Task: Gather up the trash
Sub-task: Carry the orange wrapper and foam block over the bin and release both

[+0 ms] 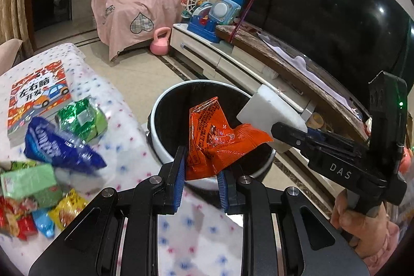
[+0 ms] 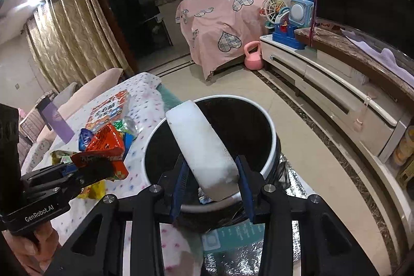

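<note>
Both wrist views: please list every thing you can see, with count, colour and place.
Bin: one, white rim, black inside, on the floor by the table.
Orange wrapper: one, held over the bin.
White foam block: one, held over the bin.
Snack packets: several, blue, green, yellow, red, on the table.
Book: one, red and orange, on the table.
Kettlebell: one, pink, on the floor.
Television: one, black, on the cabinet.
Left gripper: black, shut on the orange wrapper.
Right gripper: black, shut on the white foam block.

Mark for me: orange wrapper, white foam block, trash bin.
orange wrapper (image 1: 220, 146), left wrist view, on the crumpled middle of the foil.
white foam block (image 2: 204, 146), right wrist view, on its broad top face.
trash bin (image 2: 269, 120), right wrist view, on the right side of its white rim.
</note>
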The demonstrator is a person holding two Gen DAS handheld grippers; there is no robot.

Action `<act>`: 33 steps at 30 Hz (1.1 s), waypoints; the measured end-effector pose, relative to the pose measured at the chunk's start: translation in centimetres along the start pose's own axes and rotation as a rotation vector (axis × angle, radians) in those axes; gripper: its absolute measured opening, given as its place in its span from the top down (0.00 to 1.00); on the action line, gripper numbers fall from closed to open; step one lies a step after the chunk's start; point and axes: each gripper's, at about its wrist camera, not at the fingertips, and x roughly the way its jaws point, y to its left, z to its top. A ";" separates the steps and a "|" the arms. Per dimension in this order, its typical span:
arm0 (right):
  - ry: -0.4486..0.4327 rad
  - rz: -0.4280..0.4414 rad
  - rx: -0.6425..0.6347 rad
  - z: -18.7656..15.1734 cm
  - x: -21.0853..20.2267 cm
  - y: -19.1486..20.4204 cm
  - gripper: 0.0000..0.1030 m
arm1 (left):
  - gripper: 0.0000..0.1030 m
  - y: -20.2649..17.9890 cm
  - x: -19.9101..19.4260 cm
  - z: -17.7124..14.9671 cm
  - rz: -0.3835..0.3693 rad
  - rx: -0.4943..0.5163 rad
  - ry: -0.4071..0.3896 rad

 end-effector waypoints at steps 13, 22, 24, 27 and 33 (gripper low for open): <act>0.060 -0.024 -0.004 1.2 3.4 -1.3 0.61 | 0.79 -0.3 3.8 1.1 0.008 0.004 0.055; 0.086 -0.014 0.012 1.4 4.5 -2.2 0.41 | 0.44 0.4 4.0 0.9 0.013 -0.027 0.067; 0.077 -0.011 0.022 1.4 4.3 -2.4 0.36 | 0.41 0.6 3.5 0.7 0.009 -0.034 0.060; 0.064 0.000 0.037 1.3 3.7 -2.4 0.34 | 0.38 0.8 2.4 0.0 0.014 -0.046 0.044; 0.026 0.032 0.049 0.1 1.9 -0.9 0.13 | 0.34 2.0 -0.7 -2.4 0.042 -0.095 0.002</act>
